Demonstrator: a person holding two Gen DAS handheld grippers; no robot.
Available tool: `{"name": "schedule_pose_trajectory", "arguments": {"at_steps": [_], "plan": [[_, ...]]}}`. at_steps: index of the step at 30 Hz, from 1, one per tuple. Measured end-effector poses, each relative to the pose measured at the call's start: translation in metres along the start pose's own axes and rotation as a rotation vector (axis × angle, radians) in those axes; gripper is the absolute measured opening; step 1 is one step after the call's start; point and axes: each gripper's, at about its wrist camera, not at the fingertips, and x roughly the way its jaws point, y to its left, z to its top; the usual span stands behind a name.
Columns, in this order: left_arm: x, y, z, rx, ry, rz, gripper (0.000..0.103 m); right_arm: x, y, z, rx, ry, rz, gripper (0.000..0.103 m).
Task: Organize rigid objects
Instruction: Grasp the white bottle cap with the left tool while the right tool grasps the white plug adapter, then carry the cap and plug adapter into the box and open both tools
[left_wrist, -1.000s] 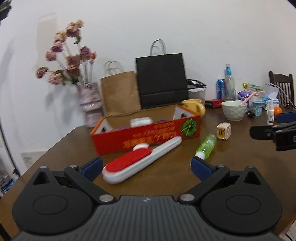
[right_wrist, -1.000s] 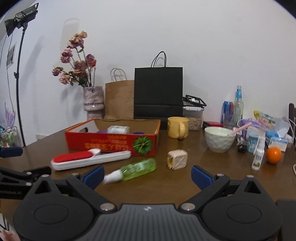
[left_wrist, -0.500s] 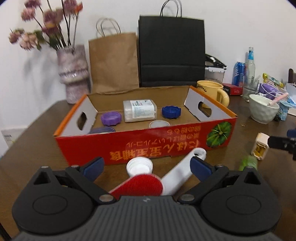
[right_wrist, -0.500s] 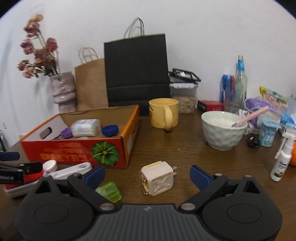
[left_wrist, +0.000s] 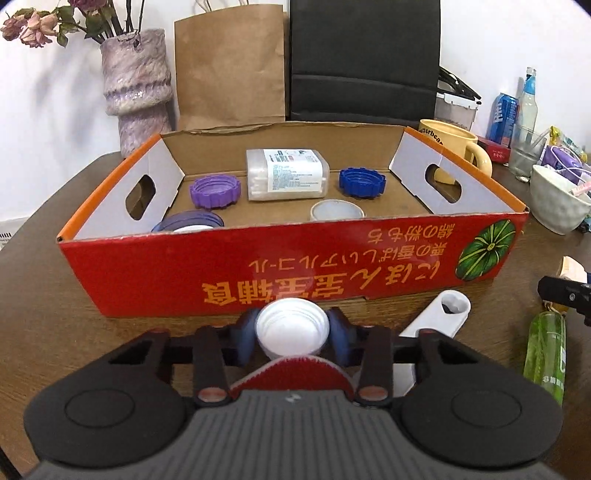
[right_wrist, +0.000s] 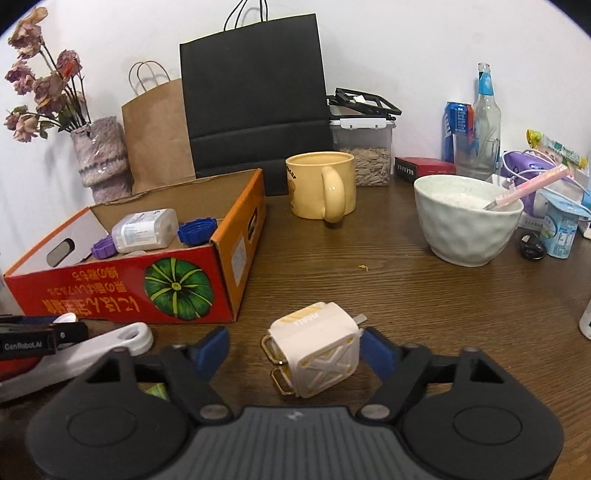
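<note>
While the left gripper (left_wrist: 293, 334) closes, pads touching a white cap (left_wrist: 293, 328) before the red box (left_wrist: 258, 273), that box holds a cotton-swab case (left_wrist: 287, 180) and lids. The right gripper (right_wrist: 293, 349) closes around a white plug adapter (right_wrist: 317, 349) beside the box, left pad clear.

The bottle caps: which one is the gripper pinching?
The white cap, outside the red box, sits between the closing left gripper pads. The purple cap and blue cap lie inside it.

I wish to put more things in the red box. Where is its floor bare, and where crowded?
Bare: the red box floor's right end, between blue cap and the right flap; also the centre front strip between purple cap and pale lid. Crowded: the front left corner and around the white container.
</note>
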Motion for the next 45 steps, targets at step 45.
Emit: {"name": "schedule_pose_trajectory", "arguments": {"at_steps": [45], "plan": [[-0.248, 0.007, -0.078, -0.065, -0.369, -0.017, 0.041, -0.198, 0.094, -0.056, -0.164, -0.23, 0.338, 0.052]]}}
